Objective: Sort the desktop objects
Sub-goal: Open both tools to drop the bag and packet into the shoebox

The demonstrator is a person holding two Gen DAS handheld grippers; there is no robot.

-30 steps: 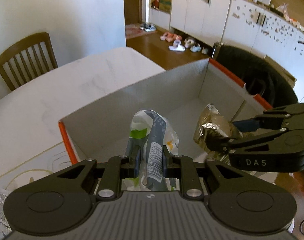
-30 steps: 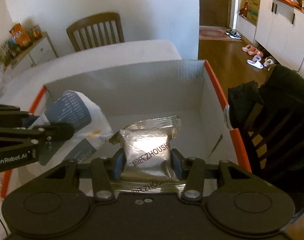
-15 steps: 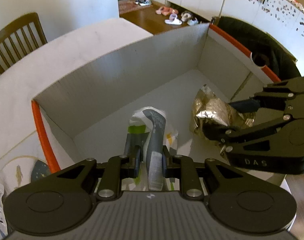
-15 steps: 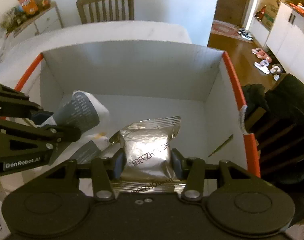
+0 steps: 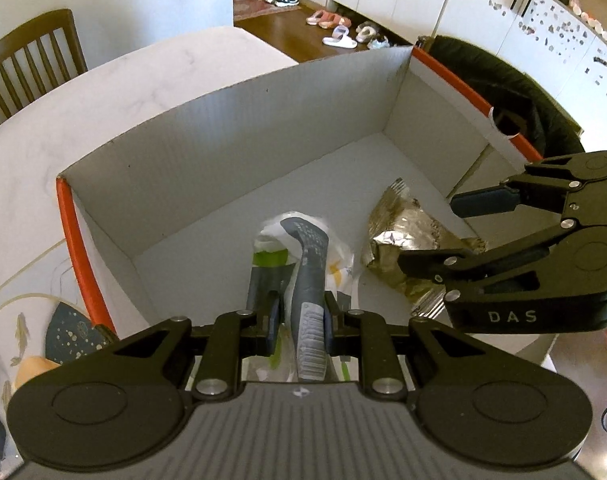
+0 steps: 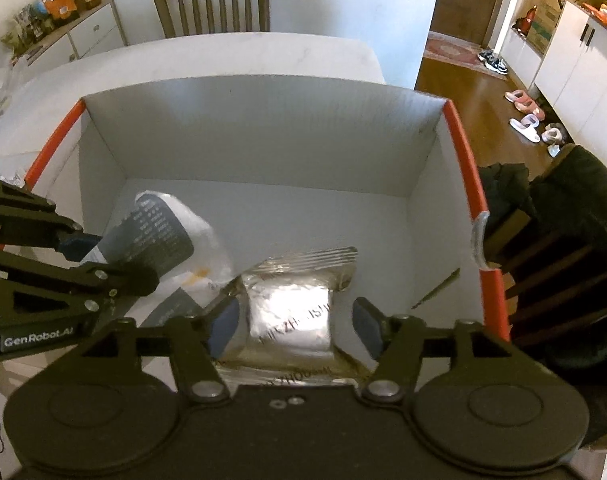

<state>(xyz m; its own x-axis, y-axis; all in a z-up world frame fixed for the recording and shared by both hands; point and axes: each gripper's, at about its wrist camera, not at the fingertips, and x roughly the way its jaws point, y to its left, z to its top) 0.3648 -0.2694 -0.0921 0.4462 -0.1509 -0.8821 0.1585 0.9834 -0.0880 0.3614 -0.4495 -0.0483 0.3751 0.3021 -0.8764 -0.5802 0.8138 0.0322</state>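
A white cardboard box [image 5: 231, 136] with orange rims stands on the table; it also shows in the right wrist view [image 6: 263, 140]. My left gripper [image 5: 301, 312] is shut on a white, grey and green packet [image 5: 307, 264] and holds it inside the box. The packet also shows in the right wrist view [image 6: 163, 236]. My right gripper [image 6: 295, 324] is open inside the box, its jaws apart on either side of a silver foil packet [image 6: 291, 312]. The foil packet [image 5: 407, 240] lies beside the white packet.
A wooden chair [image 6: 211, 0] stands at the table's far side. A dark jacket hangs on a chair [image 6: 563, 240] right of the box. A patterned mat [image 5: 35, 332] and other items lie left of the box. A cabinet with snacks [image 6: 63, 20] stands far left.
My right gripper has opened and let go of the silver foil packet, which now rests in the box. Both grippers have moved lower into the box. The left stays shut.
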